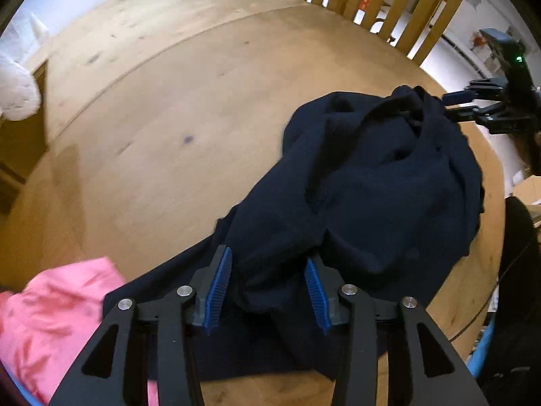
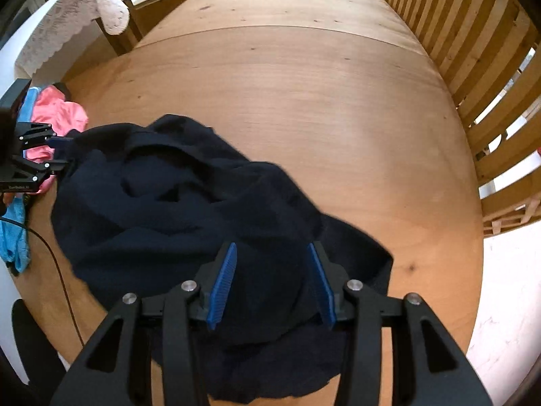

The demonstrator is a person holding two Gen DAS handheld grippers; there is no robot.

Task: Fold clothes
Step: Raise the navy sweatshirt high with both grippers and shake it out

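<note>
Wooden tabletop is backed by a slatted rail. Crumpled navy garment is heaped mid-table, beside pink cloth and blue cloth. Left gripper and right gripper are parted partway, fabric bunched between the jaws, not pinched.

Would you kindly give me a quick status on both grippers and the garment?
Left gripper and right gripper both open over the cloth. Navy garment crumpled on wooden table, unfolded. Pink garment beside it at the left.
</note>
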